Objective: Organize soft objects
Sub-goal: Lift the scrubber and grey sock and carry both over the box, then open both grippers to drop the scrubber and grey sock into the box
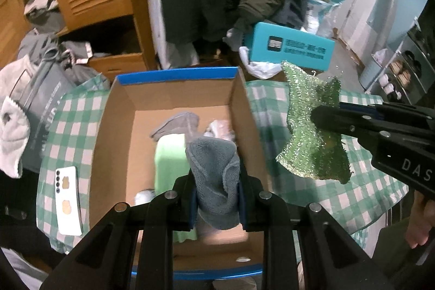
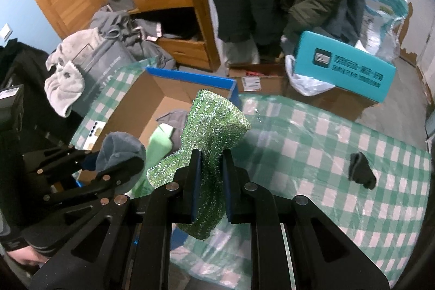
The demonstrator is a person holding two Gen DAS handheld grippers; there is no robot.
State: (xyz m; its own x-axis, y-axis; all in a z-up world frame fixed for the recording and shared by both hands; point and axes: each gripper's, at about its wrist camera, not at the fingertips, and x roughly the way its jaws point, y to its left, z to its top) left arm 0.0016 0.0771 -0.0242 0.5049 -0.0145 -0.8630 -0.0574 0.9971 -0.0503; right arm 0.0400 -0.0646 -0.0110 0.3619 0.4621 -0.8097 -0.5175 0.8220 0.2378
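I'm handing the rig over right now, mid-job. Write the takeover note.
Left claw: shut on the grey cloth, above the open cardboard box.
Right claw: shut on the sparkly green scrubber, above the checked tablecloth beside the box.
Done: a grey cloth, a light green item and other soft pieces lie in the box.
Left: drop both held pieces in; a small black item remains on the cloth.
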